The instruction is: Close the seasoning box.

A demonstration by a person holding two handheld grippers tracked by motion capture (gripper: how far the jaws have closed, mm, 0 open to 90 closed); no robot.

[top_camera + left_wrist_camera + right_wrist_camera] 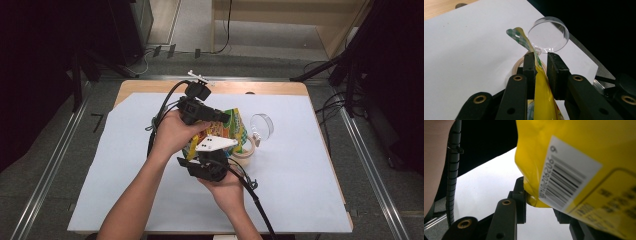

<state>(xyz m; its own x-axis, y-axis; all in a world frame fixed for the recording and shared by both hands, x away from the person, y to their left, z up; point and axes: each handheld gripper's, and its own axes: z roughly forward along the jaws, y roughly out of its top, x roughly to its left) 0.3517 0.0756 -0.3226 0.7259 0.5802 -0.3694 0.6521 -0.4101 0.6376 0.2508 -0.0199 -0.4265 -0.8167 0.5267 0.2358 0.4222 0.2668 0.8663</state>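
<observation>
Where yellow bag (579,157) faces camera, barcode label (566,180) digits blurred

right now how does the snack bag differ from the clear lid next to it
The snack bag is yellow and printed with a barcode, while the clear lid is see-through and plain. The bag is soft, crumpled and held up between both claws; the lid is a stiff round disc resting tilted on the white sheet. Both sit by the tape roll.

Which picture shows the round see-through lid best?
The left gripper view: the clear lid sits whole and close beyond the jaws, above the yellow bag. The high view shows it small, right of the bag, on the white sheet. In the right gripper view the bag sits close in front.
</observation>
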